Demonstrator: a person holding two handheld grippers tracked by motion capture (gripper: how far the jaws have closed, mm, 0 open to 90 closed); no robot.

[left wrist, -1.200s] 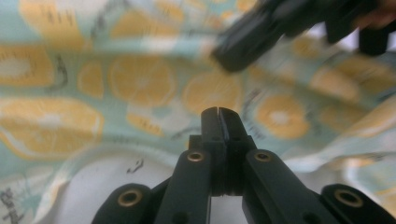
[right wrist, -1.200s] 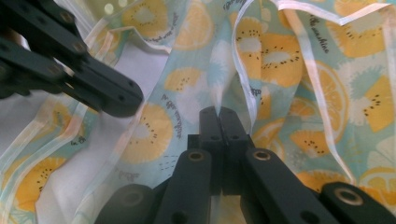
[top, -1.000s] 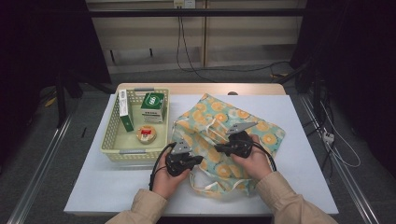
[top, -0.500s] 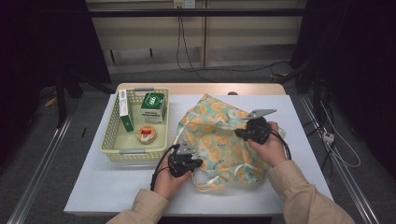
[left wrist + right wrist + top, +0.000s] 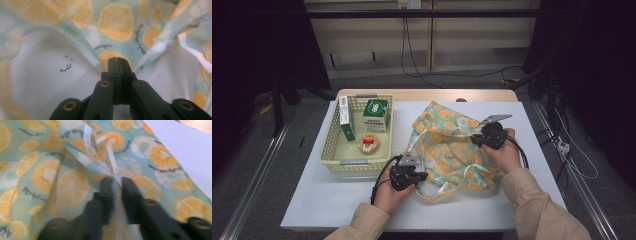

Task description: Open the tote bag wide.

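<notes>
A fabric bag (image 5: pixel 452 150) printed with lemon slices lies on the white table (image 5: pixel 337 200). My left gripper (image 5: pixel 424 176) sits at the bag's near left edge, and in the left gripper view it (image 5: pixel 116 61) is shut on the rim of the bag (image 5: pixel 117 22), with the white lining beside it. My right gripper (image 5: pixel 473 140) is at the bag's right side. Its jaws have just been opening. In the right gripper view the right gripper (image 5: pixel 116 181) stands slightly apart, with the bag's (image 5: pixel 67 182) rim and a white strap (image 5: pixel 112 160) loose in the gap.
A pale yellow basket (image 5: pixel 331 155) stands left of the bag. It holds a green box (image 5: pixel 376 114), a long green and white box (image 5: pixel 345 117) and a small round tin (image 5: pixel 368 143). Bare table lies in front and to the right.
My right gripper has moved to the right and a little away, drawing the bag's mouth wider, and its jaws have parted. The left gripper has kept still, shut on the rim.
</notes>
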